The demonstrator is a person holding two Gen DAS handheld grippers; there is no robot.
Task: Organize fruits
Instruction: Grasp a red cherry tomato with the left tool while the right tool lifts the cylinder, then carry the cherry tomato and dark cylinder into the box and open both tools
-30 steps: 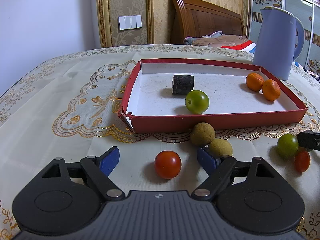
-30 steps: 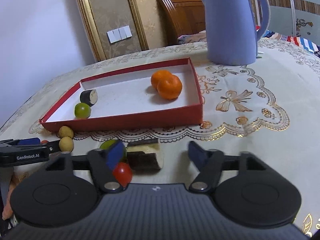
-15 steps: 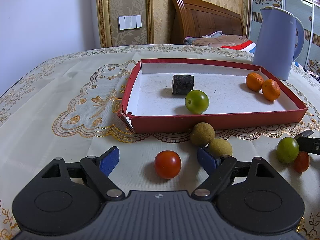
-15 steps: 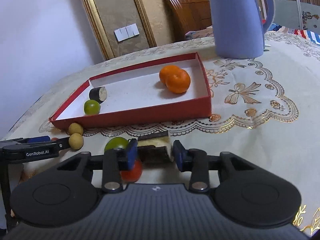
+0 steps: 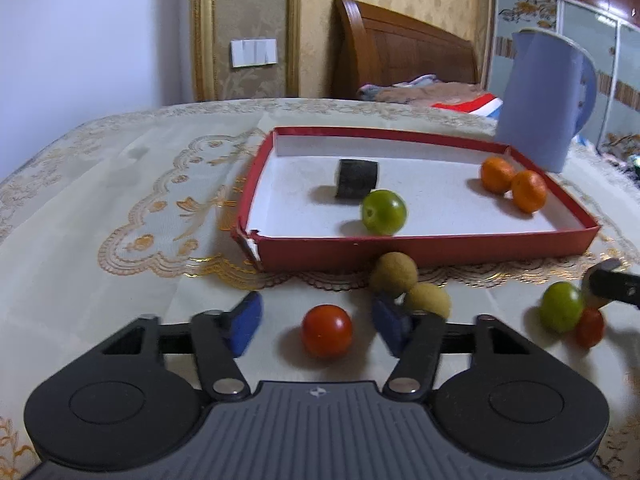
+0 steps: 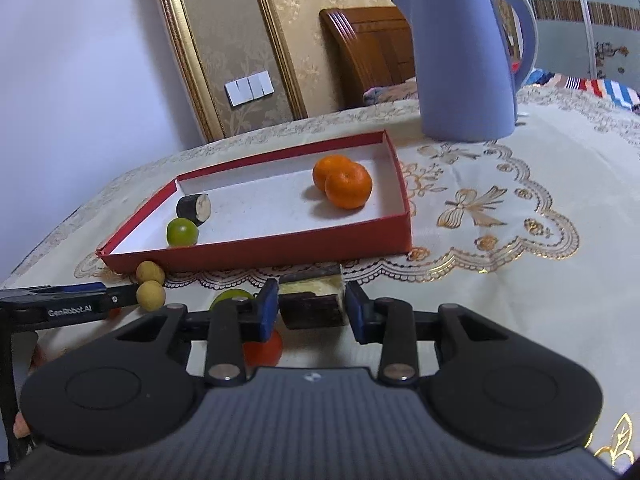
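Note:
A red tray holds a dark fruit chunk, a green fruit and two oranges. My left gripper is open around a red tomato on the cloth; two tan longans lie by its right finger. My right gripper is shut on a dark-skinned, pale-fleshed fruit chunk, lifted just in front of the tray. A green fruit and a small red tomato lie below it.
A blue kettle stands behind the tray's right end. The table has an embroidered cream cloth. A wooden headboard and a wall stand behind the table.
My right gripper closed on the dark fruit chunk and lifted it toward the tray. My left gripper stayed open around the tomato, shifting only slightly.

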